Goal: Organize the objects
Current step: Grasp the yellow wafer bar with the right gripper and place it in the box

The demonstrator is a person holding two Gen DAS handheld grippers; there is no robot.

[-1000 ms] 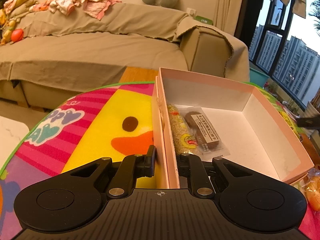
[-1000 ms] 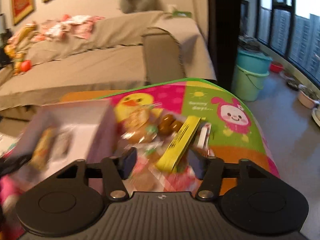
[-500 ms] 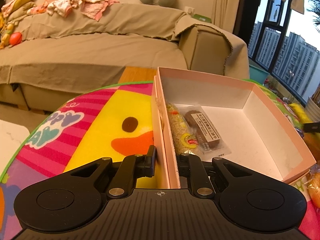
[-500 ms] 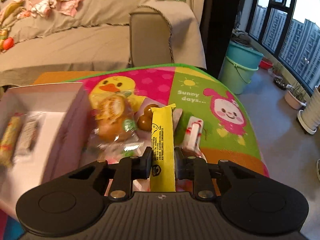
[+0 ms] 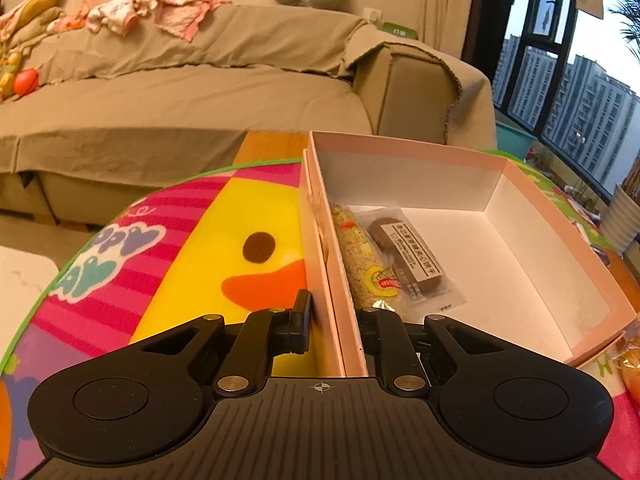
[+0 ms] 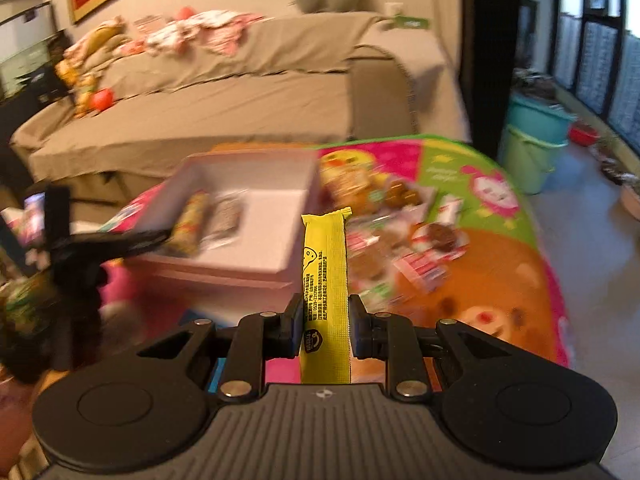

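My right claw [image 6: 325, 330] is clenched on the yellow snack bar [image 6: 325, 280], which stands up in the air before the pink box [image 5: 532, 216]. My left claw [image 5: 334, 326] pinches the box's near wall. The view is blurred, so probably I should bring the bar low beside the two packets [image 5: 384, 256], then release.

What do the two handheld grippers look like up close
Both the left gripper and right gripper are matte black plastic: a ribbed base with a small crosshair mark, round discs either side, silver pivot screws and flat rectangular fingers. No cables, sleeves or hands visible.
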